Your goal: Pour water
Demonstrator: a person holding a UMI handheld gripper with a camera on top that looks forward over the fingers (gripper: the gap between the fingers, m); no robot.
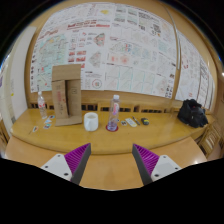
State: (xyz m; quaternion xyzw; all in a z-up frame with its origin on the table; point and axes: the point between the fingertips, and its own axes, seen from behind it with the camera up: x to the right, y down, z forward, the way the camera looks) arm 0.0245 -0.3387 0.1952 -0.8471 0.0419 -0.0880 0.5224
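Observation:
A clear water bottle [114, 113] with a pink cap stands upright on the wooden table [120, 138], well beyond my fingers. A white cup [91, 121] sits just left of it. My gripper [112, 162] hovers over the near part of the table, open, with nothing between its purple pads [78, 158]. Both the bottle and the cup are far ahead of the fingertips.
A tall cardboard box [67, 94] stands behind the cup at the left, with another small bottle [42, 103] further left. Small items [131, 122] lie right of the bottle. A black bag [192, 113] rests at the far right. Posters [110, 45] cover the wall.

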